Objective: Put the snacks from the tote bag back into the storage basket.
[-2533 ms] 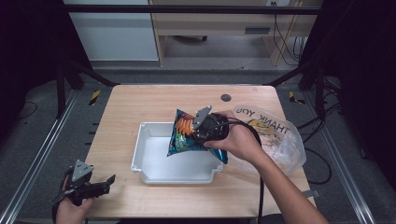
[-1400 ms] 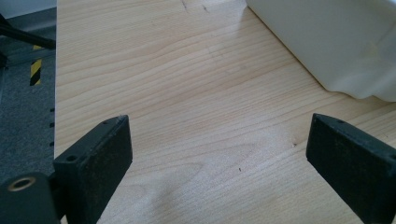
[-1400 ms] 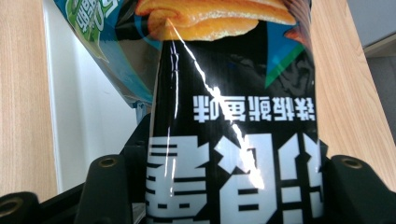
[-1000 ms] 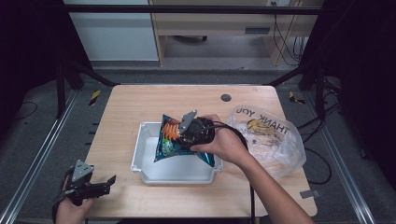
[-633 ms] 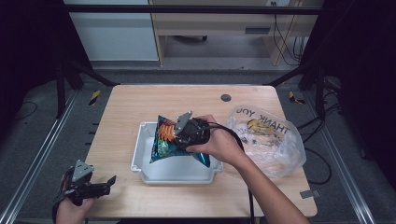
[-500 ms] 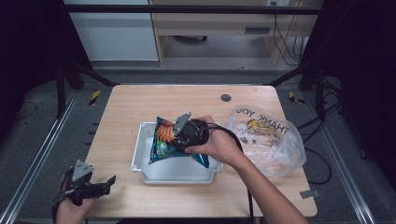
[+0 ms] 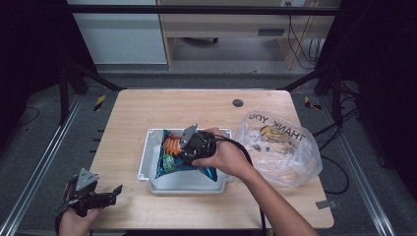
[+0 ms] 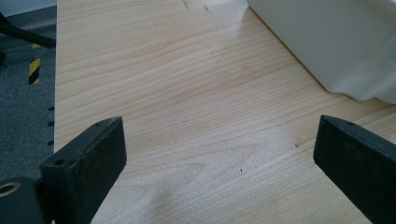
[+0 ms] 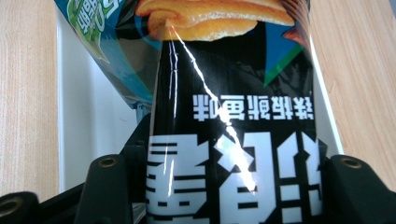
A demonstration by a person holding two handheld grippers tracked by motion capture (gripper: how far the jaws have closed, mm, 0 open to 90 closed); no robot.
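The right gripper [image 7: 183, 147] holds a chip bag [image 7: 172, 158] over the white tray [image 7: 150, 169], its jaws clamped on the bag's black end. In the right gripper view, the bag [image 9: 233, 121] fills the space between both jaws, its printing upside down and its foil creased down the middle; the tray's white wall [image 9: 93, 116] lies beneath it, with bare wood to either side. From the high view, the bag lies tilted inside the tray, its orange-and-blue end toward the tray's left wall and its lower corner near the tray's front rim; whether it rests on the tray floor cannot be told. The right hand [image 7: 223, 157] covers the tray's right half. The left gripper [image 7: 105, 199] sits well apart from the tray, off its front-left corner near the table [image 7: 147, 105] edge, with its jaws spread wide and nothing between them. In the left gripper view, only bare table [image 8: 187, 116] lies between those jaws, and the tray's outer wall [image 8: 336, 46] stands beyond them at upper right. A clear plastic bag [image 7: 280, 147] printed "THANK YOU" lies just right of the tray.
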